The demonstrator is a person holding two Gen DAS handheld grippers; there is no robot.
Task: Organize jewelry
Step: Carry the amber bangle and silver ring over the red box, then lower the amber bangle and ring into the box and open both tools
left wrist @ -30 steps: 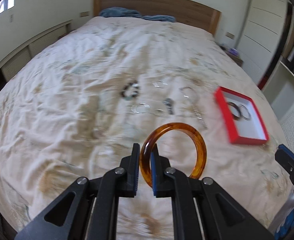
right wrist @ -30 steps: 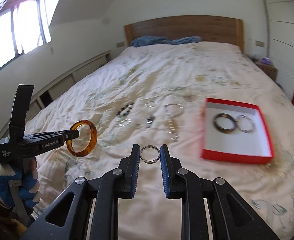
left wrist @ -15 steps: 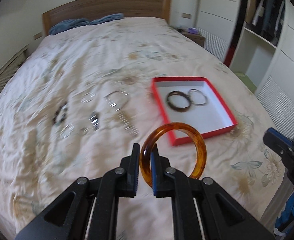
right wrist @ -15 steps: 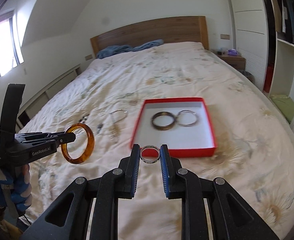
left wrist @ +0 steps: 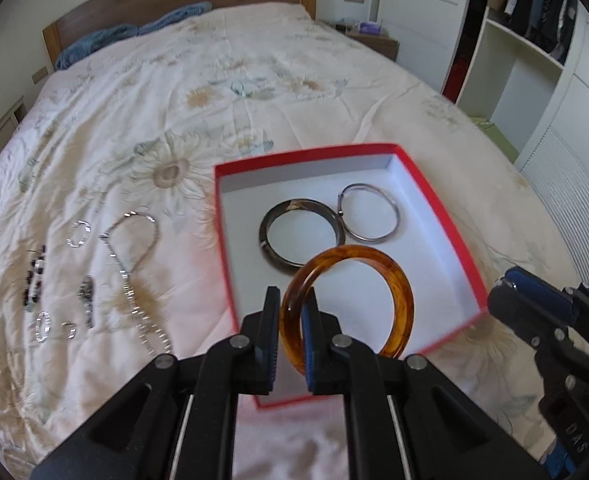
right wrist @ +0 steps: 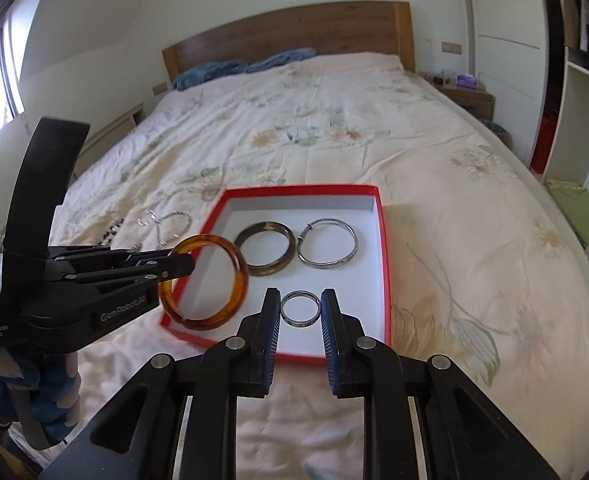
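Observation:
My left gripper (left wrist: 292, 316) is shut on an amber bangle (left wrist: 398, 284) and holds it above the near part of the red box (left wrist: 426, 184); the bangle also shows in the right wrist view (right wrist: 238, 276). My right gripper (right wrist: 300, 310) is shut on a small silver ring (right wrist: 300, 308) above the box's near edge (right wrist: 382, 240). Inside the box lie a dark bangle (left wrist: 300, 236) and a silver bangle (left wrist: 370, 214). Left of the box, a chain necklace (left wrist: 134, 280), a bead bracelet (left wrist: 34, 284) and small rings (left wrist: 78, 234) lie on the bed.
The floral bedspread (left wrist: 214, 80) covers a wide bed with a wooden headboard (right wrist: 294, 36) and blue pillows (right wrist: 234, 68). A nightstand (right wrist: 466, 92) and open wardrobe shelves (left wrist: 534, 60) stand to the right. The right gripper shows at the left wrist view's right edge (left wrist: 534, 312).
Both grippers have swung right and closer to the red box, carrying the amber bangle and the silver ring; both now hover over the box's near part.

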